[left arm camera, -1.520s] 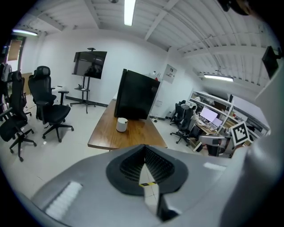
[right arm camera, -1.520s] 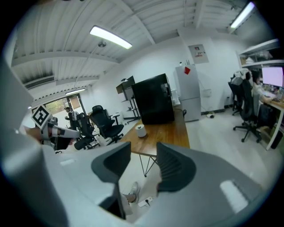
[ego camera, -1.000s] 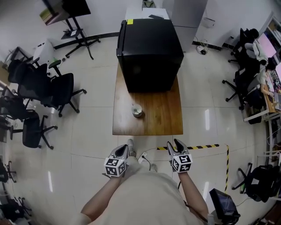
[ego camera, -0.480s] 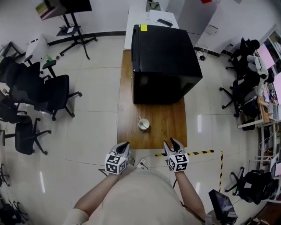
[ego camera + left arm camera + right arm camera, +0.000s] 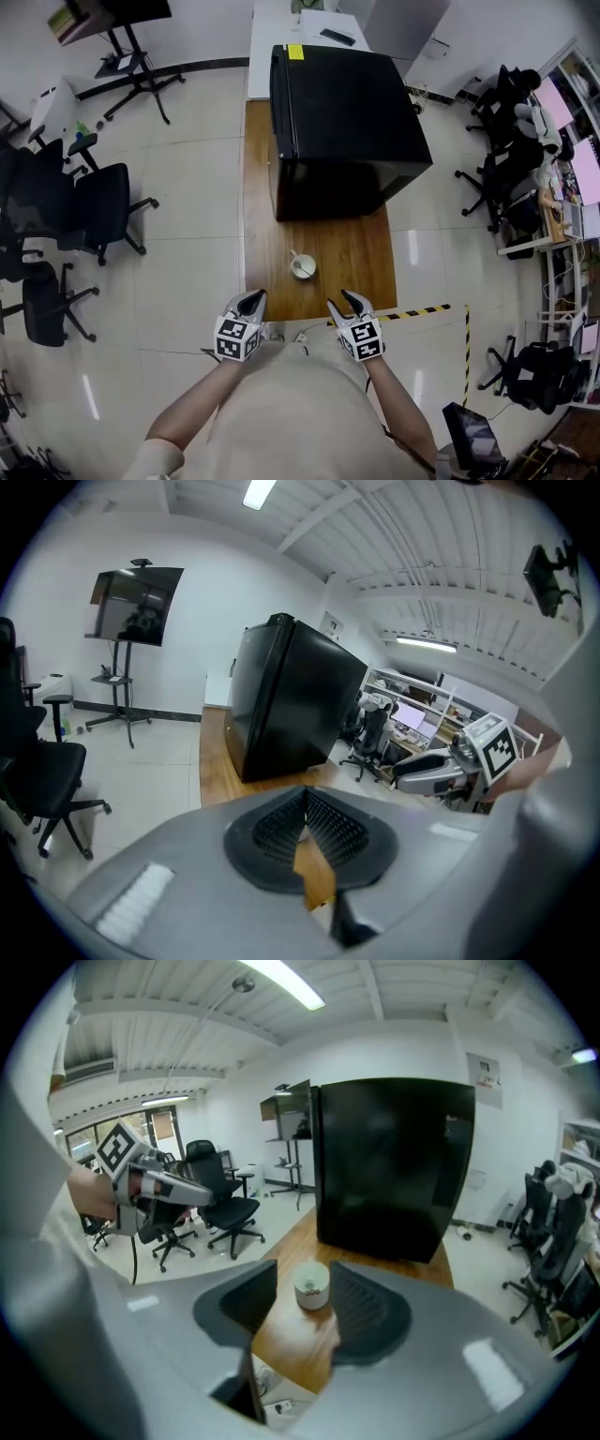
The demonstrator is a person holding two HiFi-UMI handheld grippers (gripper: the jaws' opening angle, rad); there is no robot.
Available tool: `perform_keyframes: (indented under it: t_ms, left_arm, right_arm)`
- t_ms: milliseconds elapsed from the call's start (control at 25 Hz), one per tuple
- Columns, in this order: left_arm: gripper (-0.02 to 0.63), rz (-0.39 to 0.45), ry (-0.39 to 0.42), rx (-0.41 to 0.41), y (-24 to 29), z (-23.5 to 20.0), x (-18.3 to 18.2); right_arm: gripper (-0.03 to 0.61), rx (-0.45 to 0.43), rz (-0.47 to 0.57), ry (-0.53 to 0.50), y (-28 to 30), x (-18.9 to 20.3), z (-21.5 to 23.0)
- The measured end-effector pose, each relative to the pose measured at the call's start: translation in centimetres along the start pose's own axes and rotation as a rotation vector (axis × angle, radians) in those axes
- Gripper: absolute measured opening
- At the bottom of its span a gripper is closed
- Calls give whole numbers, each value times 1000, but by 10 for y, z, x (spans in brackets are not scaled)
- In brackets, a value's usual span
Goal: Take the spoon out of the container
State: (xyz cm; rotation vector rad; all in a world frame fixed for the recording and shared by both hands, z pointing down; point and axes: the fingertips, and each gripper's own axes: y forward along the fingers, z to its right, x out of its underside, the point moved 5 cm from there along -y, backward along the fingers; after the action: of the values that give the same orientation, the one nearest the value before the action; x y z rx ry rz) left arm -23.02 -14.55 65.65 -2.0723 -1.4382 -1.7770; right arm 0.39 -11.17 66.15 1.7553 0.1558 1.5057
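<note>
Your right tool [image 5: 343,300] is open, left tool [image 5: 251,297] closed, both empty; container [image 5: 303,267] on table [image 5: 356,262] at 11 o'clock from right tool: pinch the likely light, stiff, slippery spoon [image 5: 293,256] by its handle.

Ceiling strip lights [image 5: 281,981] are flooding the room brightly and evenly. They are glaring in pale streaks off the glossy floor tiles [image 5: 413,251]. Both gripper views are bending hard toward dark rounded corners, and my own fingers [image 5: 370,1312] are looming soft and unfocused up close. The black cabinet [image 5: 347,122] is swallowing its surface detail.
</note>
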Motion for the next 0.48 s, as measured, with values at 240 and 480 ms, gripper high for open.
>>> perform_keyframes:
  t_ms: [240,480]
  left_arm:
    - [-11,-52,69,12,8,4,2]
    - [-11,-65,160,-8,6,23,2]
  right_arm:
    - [174,-66,-91,-75,36,13,3]
    - [174,-122,-173,-164,75,32,15]
